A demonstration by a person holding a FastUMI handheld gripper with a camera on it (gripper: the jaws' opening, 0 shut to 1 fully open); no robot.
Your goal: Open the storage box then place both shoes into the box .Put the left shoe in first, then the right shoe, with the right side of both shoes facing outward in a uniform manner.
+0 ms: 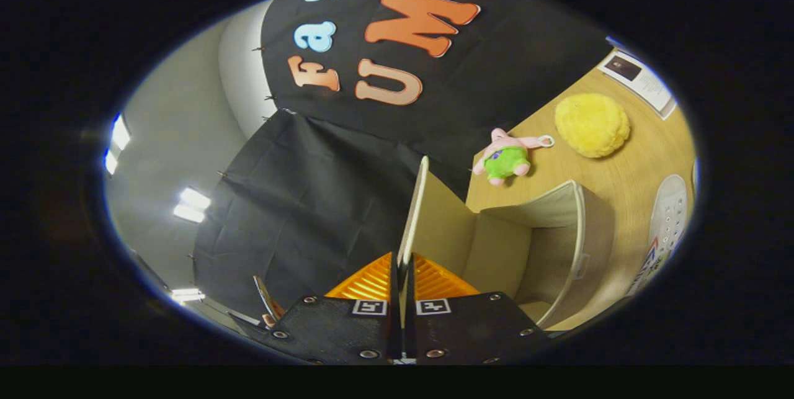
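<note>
Fingers of the hand-held gripper (402,284) are pinched tight on the lid (414,210), which stands edge-on straight ahead. Box (561,244) gapes open just right of it on the surface (626,182); shoe (667,219) lies farther right, toe pointing away.

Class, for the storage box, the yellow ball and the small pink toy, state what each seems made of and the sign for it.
Storage box: likely fabric over stiff board, matte beige, woven-looking walls; the gripper is shut on its lid.
Yellow ball: fluffy plush, fuzzy surface.
Pink toy: soft plush, probably stuffed.
</note>
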